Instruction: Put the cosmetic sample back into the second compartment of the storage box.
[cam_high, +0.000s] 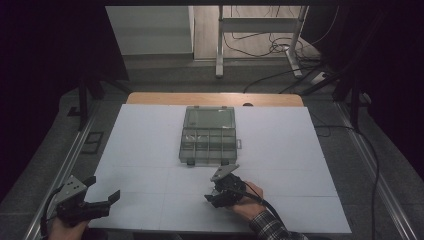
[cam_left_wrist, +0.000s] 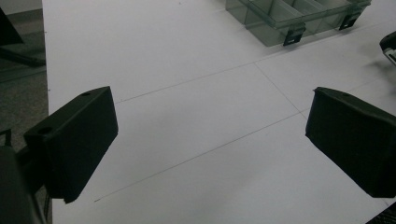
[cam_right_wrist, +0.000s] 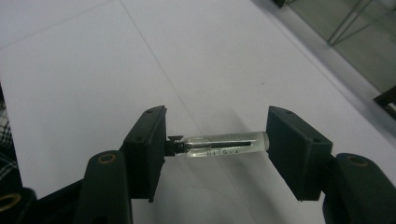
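Observation:
A small clear glass vial (cam_right_wrist: 224, 144) with a dark cap at one end is clamped lengthwise between the jaws of my right gripper (cam_right_wrist: 217, 145), just above the white table top (cam_high: 150, 150). In the high view, my right gripper (cam_high: 212, 191) sits near the front middle, a little in front of a clear plastic compartment box (cam_high: 207, 134) whose lid is tilted back. My left gripper (cam_high: 106, 187) hovers at the front left corner, open and empty. In its own view, the left gripper (cam_left_wrist: 210, 135) stands with its jaws wide apart over bare table, the compartment box (cam_left_wrist: 289, 14) far off at the top right.
A corner of the compartment box (cam_right_wrist: 355, 28) lies at the top right of the right gripper view. Metal rails (cam_high: 65, 165) run along both sides of the table. A desk frame (cam_high: 220, 45) and floor cables (cam_high: 280, 47) lie beyond the far edge.

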